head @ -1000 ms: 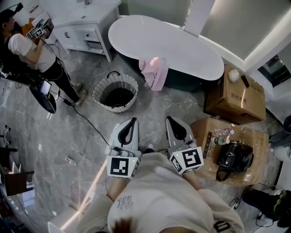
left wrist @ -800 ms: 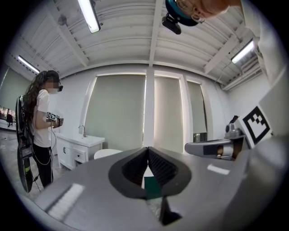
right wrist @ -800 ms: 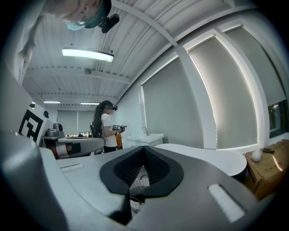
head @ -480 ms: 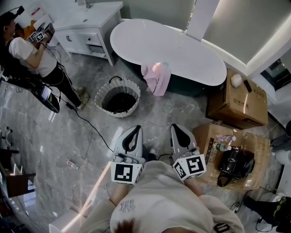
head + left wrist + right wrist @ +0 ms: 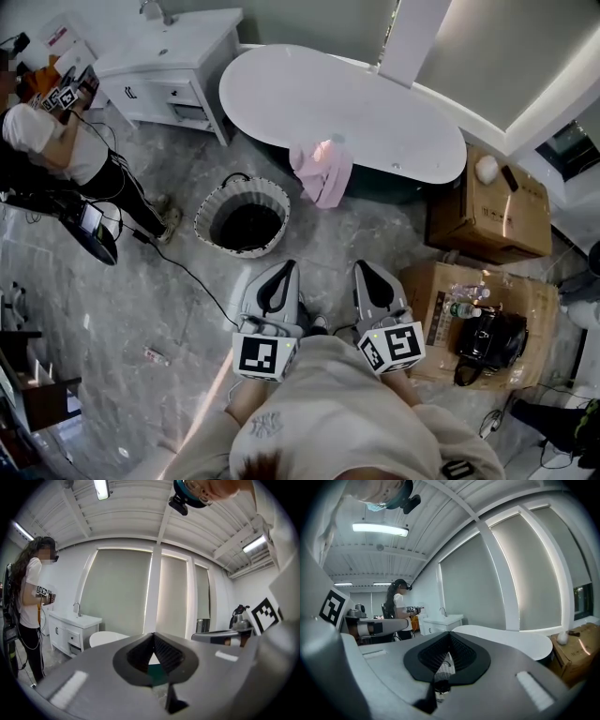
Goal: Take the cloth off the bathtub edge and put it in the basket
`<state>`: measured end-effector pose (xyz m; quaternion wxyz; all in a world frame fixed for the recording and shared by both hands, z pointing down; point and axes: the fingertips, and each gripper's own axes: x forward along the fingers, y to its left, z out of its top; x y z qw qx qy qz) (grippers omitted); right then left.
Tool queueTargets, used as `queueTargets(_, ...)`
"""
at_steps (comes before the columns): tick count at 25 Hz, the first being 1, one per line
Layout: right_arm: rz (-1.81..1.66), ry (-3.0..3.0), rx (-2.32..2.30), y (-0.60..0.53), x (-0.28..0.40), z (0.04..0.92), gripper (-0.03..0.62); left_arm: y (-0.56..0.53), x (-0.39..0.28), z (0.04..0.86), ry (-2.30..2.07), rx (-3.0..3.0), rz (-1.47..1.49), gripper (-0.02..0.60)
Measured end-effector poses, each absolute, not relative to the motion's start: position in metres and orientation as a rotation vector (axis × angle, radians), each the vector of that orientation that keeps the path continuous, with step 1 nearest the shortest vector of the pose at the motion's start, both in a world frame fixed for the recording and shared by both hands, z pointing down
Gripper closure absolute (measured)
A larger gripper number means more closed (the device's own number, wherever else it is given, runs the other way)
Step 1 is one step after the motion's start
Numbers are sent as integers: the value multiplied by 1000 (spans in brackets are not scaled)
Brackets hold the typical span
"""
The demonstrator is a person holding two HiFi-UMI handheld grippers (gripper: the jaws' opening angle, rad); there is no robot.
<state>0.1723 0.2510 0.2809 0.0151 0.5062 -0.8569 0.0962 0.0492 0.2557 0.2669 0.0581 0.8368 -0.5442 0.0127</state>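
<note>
We see pink cloth (image 5: 322, 172) ahead of jaws, on white bathtub (image 5: 347, 103) w/ dark green side. Basket (image 5: 242, 217) ahead-left: white-grey stripes. Left gripper (image 5: 281, 272) & right gripper (image 5: 367, 270): grey, b/w markers. Floor (image 5: 122, 300): grey marble.

Head view overhead, gripper views level, all sharing bathtub (image 5: 342, 108)

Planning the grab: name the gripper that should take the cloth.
Left, by a little. The cloth hangs on the tub about midway ahead of both shut grippers, but the basket stands nearer the left gripper than the right gripper, so its carry looks shorter.
</note>
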Motion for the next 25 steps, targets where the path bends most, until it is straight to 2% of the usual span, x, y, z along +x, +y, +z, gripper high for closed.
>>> queueTargets(11, 325, -2618, 1644, 205, 138, 287, 595, 195, 20, 272, -1571, 2616, 58, 580)
queueTargets(25, 374, -2570, 1688, 181, 140, 297, 595, 169, 18, 282, -1516, 2611, 69, 580)
